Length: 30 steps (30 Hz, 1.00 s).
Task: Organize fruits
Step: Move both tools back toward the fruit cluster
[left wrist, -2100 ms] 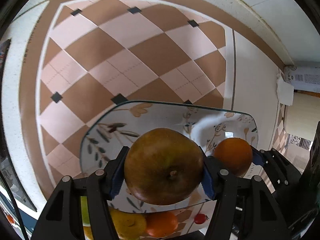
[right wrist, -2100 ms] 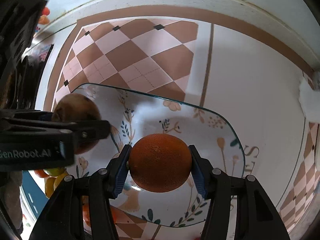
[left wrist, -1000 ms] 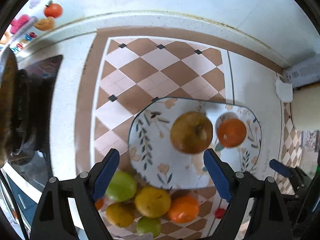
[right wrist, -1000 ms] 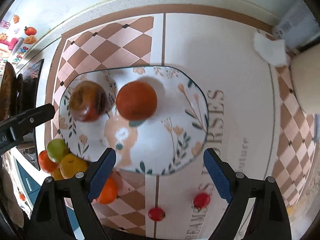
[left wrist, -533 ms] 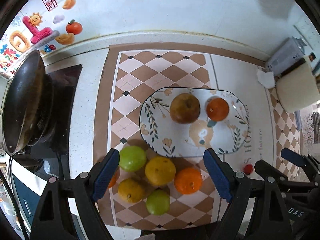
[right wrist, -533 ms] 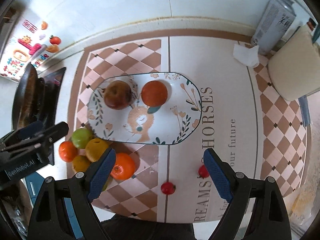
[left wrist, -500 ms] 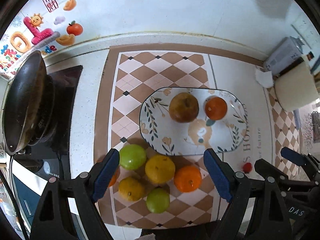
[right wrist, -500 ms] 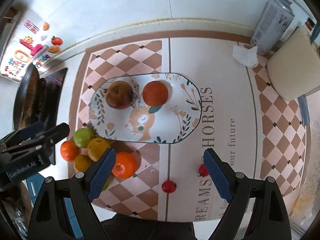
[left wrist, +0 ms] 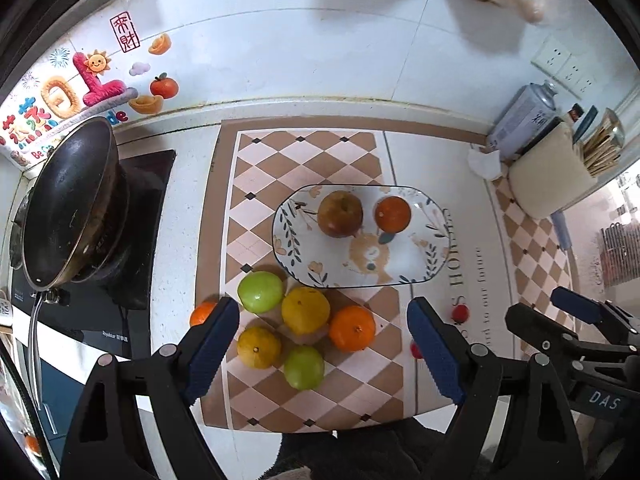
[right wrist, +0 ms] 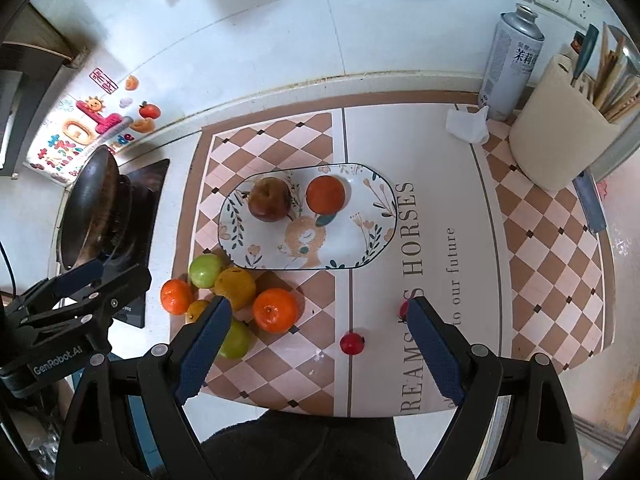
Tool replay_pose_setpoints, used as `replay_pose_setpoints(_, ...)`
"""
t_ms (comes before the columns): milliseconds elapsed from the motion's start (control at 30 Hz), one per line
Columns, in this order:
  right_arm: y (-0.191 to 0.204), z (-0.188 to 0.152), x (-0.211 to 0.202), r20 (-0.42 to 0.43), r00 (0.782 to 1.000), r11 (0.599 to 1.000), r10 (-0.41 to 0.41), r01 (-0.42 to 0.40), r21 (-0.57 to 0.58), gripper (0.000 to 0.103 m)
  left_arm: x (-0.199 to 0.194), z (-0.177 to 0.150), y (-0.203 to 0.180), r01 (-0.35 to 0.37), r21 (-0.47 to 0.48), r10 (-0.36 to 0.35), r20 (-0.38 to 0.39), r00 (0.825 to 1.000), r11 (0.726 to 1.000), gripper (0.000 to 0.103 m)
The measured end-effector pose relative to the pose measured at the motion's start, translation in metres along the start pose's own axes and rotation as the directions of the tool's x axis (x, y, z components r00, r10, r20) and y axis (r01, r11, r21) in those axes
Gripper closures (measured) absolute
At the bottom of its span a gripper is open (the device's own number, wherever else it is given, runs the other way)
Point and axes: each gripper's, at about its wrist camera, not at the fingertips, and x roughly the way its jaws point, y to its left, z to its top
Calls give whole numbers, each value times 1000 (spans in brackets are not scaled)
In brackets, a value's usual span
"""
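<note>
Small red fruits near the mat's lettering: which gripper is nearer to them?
Right. The right gripper hangs open almost above the two small red fruits; the left gripper hangs open over the loose citrus pile, further left.

Beyond the left gripper, brown apple and orange sit on a white floral plate; checkered brown-pink mat.

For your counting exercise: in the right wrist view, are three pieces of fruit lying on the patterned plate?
No, the plate holds only two: a brownish apple and an orange; the other fruits lie on the mat.
</note>
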Motion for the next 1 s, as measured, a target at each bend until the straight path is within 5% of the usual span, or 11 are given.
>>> replay_pose_setpoints(267, -6, -9, 9, -28, 998, 998, 58, -57, 38, 11, -2, -8, 8, 1, -39, -1, 5, 1000, 999, 17)
replay_pose_setpoints(333, -4, -10, 21, -50, 995, 996, 81, -79, 40, 11, 4, -9, 15, -9, -49, 9, -1, 1000, 999, 5)
replay_pose_setpoints(700, 25, -21, 160, -270, 957, 994, 108, -109, 12, 12, 79, -28, 81, -101, -167, 70, -183, 981, 981, 4)
replay_pose_setpoints(1000, 37, -29, 235, -362, 926, 994, 104, -110, 4, 21, 150, -60, 114, -23, -348, -105, -344, 933, 937, 8)
